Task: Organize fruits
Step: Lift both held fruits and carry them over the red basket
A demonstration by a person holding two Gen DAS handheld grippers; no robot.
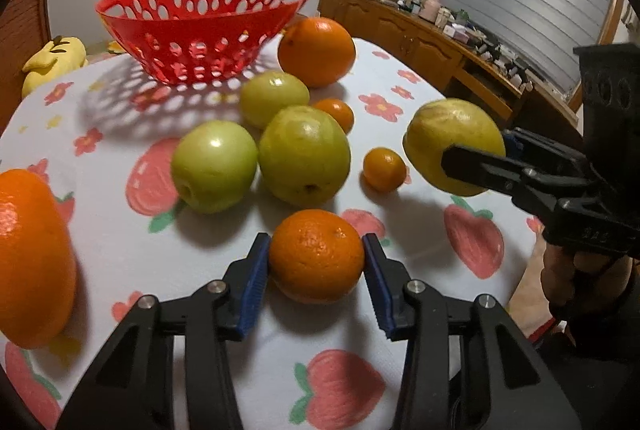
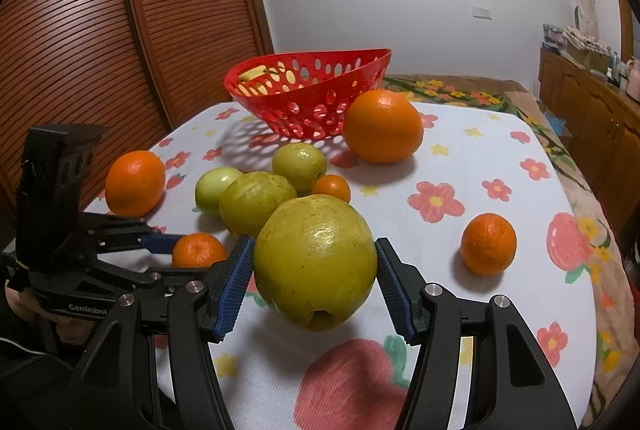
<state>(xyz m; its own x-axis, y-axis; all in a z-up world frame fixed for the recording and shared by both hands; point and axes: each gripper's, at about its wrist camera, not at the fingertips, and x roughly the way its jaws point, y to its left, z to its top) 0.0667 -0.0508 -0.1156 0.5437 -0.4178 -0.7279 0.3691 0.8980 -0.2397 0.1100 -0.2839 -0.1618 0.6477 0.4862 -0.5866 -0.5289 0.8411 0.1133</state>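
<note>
My left gripper [image 1: 316, 270] is shut on an orange [image 1: 316, 256] near the table's front; it also shows in the right wrist view [image 2: 199, 250]. My right gripper [image 2: 315, 284] is shut on a yellow-green guava [image 2: 316, 260] and holds it above the cloth; the guava also shows in the left wrist view [image 1: 454, 145]. A red perforated basket [image 1: 204, 29] stands at the back. Three green guavas [image 1: 302, 153] and a small tangerine [image 1: 335, 113] cluster mid-table.
A large orange [image 1: 317, 51] sits beside the basket, another orange [image 1: 32, 258] at the left edge, and a small tangerine [image 1: 385, 167] to the right. A wooden cabinet [image 1: 420, 37] runs along the right. The floral cloth [image 2: 460, 157] covers the table.
</note>
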